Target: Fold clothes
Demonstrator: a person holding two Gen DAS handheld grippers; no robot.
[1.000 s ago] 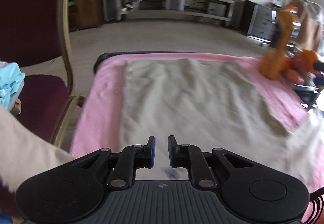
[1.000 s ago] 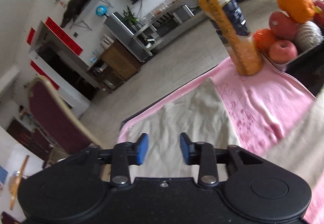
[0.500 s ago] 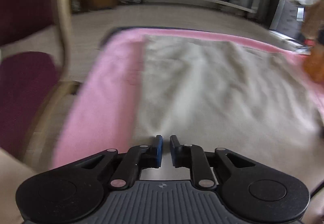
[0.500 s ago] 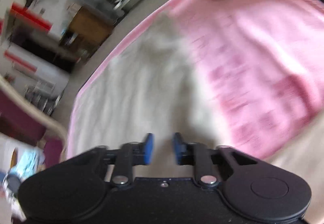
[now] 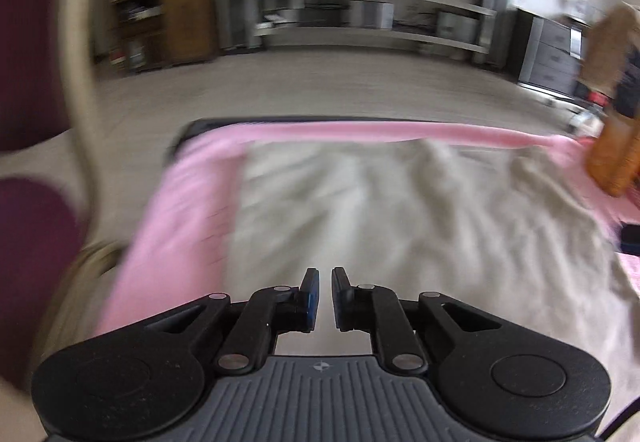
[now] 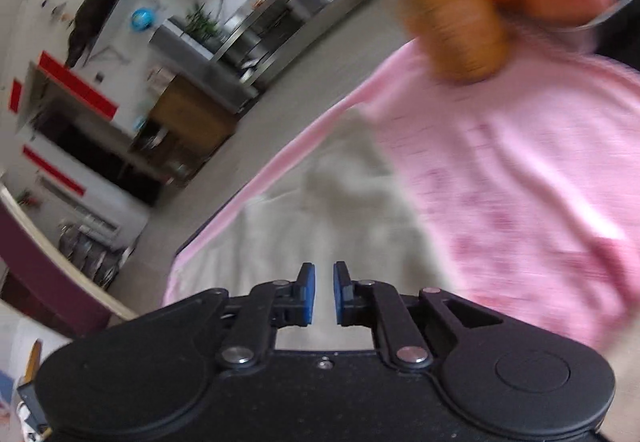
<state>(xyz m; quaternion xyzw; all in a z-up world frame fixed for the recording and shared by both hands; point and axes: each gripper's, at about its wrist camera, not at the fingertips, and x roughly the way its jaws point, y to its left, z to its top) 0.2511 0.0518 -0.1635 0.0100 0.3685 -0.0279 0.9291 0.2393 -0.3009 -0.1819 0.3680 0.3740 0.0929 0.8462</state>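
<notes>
Your left claw (image 5: 323,289) and right claw (image 6: 322,292) both hang nearly together, gripping nothing, over the near edge of the beige cloth (image 5: 400,218) lying spread and wrinkled on the pink-covered bench (image 5: 168,210), with no finished fold showing.

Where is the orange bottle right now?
The orange bottle stands at the far right of the left view, on the pink cloth, beside the beige garment.
</notes>
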